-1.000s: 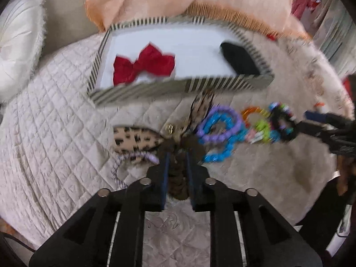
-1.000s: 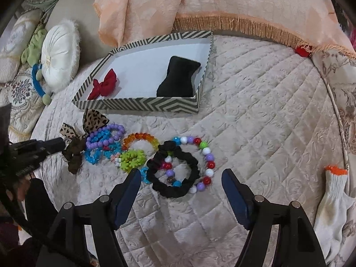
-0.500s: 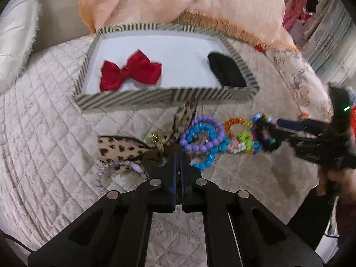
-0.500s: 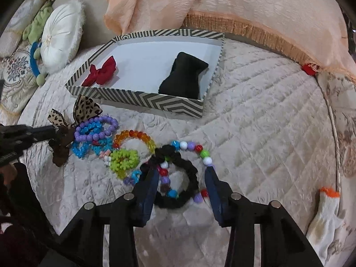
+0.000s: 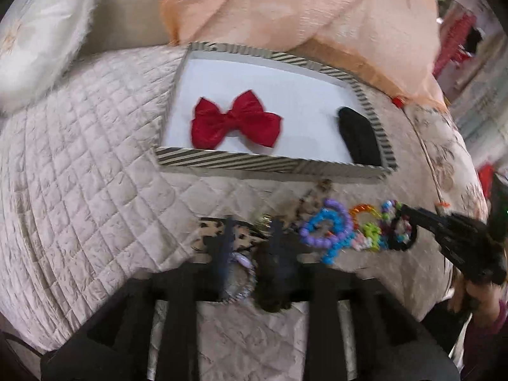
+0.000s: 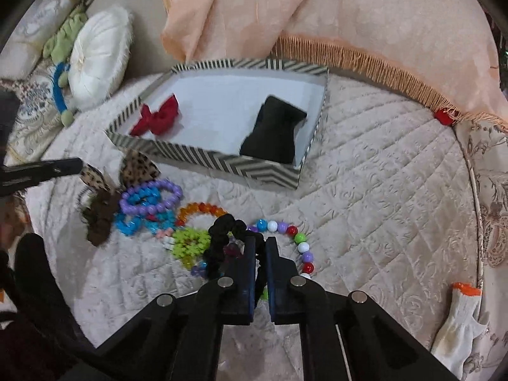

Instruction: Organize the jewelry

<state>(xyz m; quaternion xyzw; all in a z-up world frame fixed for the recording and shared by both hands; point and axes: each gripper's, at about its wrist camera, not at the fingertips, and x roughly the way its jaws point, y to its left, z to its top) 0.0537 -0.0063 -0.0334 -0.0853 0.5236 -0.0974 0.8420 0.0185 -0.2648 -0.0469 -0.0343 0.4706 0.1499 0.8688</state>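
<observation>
A striped box holds a red bow and a black pouch. In front of it lie a leopard bow, purple and blue bead bracelets, an orange bracelet, a green one and a multicoloured bead bracelet. My right gripper is shut on a black scrunchie. My left gripper is open over the leopard bow and a striped hair tie; the view is blurred.
The quilted cream bed cover carries everything. A peach fringed blanket lies behind the box. White round cushion at the back left. A white work glove lies at the right edge.
My right gripper has closed on the black scrunchie. My left gripper, shut half a second ago, has opened and shifted left over the leopard bow.
</observation>
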